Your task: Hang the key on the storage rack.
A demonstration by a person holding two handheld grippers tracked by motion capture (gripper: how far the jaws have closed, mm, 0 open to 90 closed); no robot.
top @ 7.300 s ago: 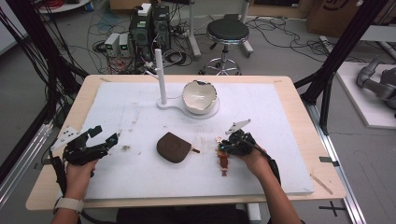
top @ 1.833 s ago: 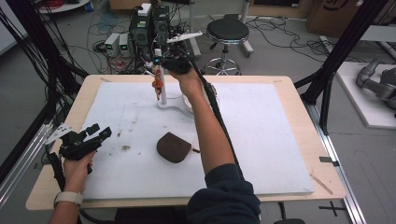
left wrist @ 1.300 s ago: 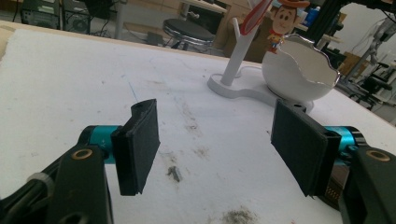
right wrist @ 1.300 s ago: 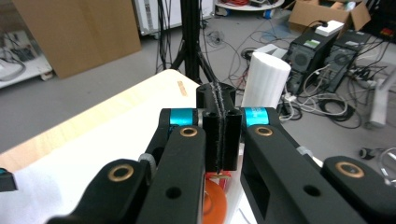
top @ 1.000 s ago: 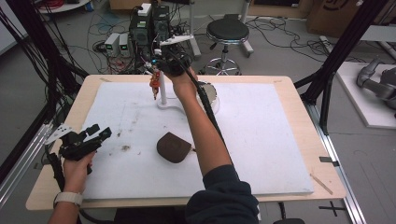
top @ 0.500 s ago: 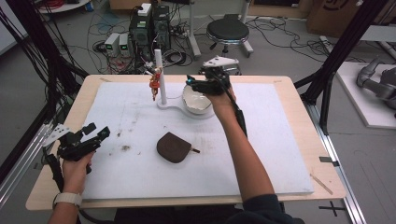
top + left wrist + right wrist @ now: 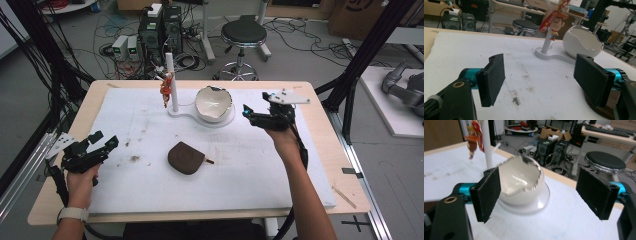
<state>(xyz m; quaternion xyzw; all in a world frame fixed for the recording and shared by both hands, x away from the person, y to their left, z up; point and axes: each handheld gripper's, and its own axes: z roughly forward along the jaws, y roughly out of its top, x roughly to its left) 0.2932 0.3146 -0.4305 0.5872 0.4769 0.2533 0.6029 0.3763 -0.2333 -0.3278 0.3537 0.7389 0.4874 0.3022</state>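
The desk (image 7: 320, 165) carries a white mat (image 7: 150, 190), and all positions below are given relative to the white stand (image 7: 172, 85) at the mat's far edge.

The egg-shaped bowl (image 7: 214, 104) sits on the stand's base plate, just beside the post on the right. The brown pouch (image 7: 186, 158) lies flat on the mat, well in front of the stand and slightly right of it. The cowboy figure keychain (image 7: 165, 89) hangs from the post, on its left side, clear of the mat.

The right gripper (image 7: 257, 116) is held above the mat to the right of the stand, just beyond the bowl. Its fingers have just been opening and are released, with nothing between them.

The left gripper (image 7: 102, 145) is well to the front-left of the stand, near the mat's left edge. Its fingers have just been opening and are released, empty.
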